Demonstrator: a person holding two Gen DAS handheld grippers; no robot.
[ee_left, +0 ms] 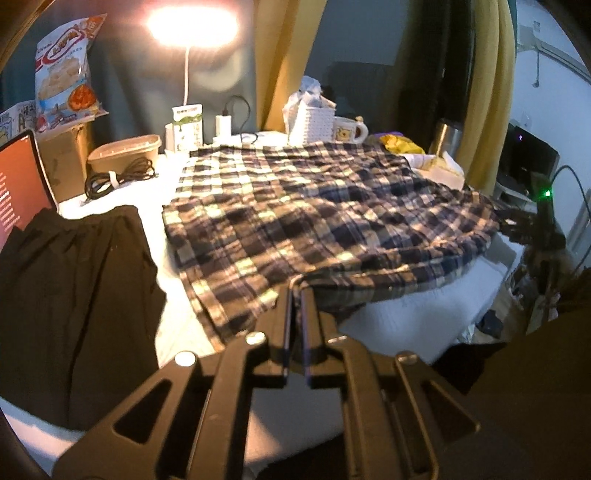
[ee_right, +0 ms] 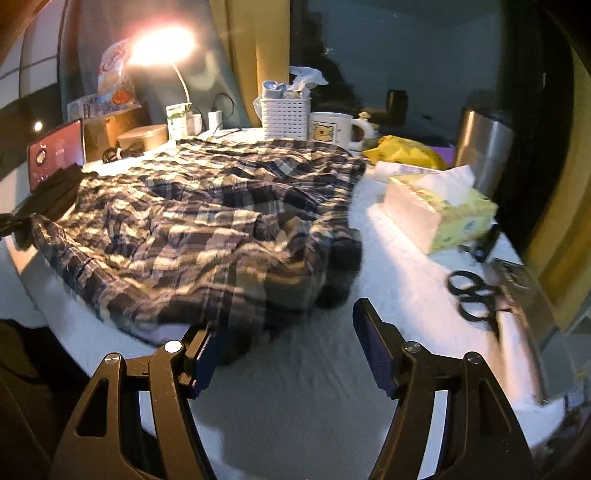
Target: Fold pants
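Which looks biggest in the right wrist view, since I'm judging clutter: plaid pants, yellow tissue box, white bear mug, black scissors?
1. Plaid pants, by far.
2. Yellow tissue box.
3. White bear mug and black scissors look alike; the scissors lie nearer the camera, so unranked.

Lamp [ee_left: 192, 24] lit at back; mug [ee_right: 330, 129] beside white basket [ee_right: 284, 120]; tissue box [ee_right: 439, 212] near scissors [ee_right: 476, 295]; black garment [ee_left: 70, 306] left.

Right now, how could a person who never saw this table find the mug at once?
Start at the plaid pants spread over the white table and look past their far edge. There a white slotted basket stands, with the mug just right of it. It is the only thing with a handle and a cartoon bear picture.
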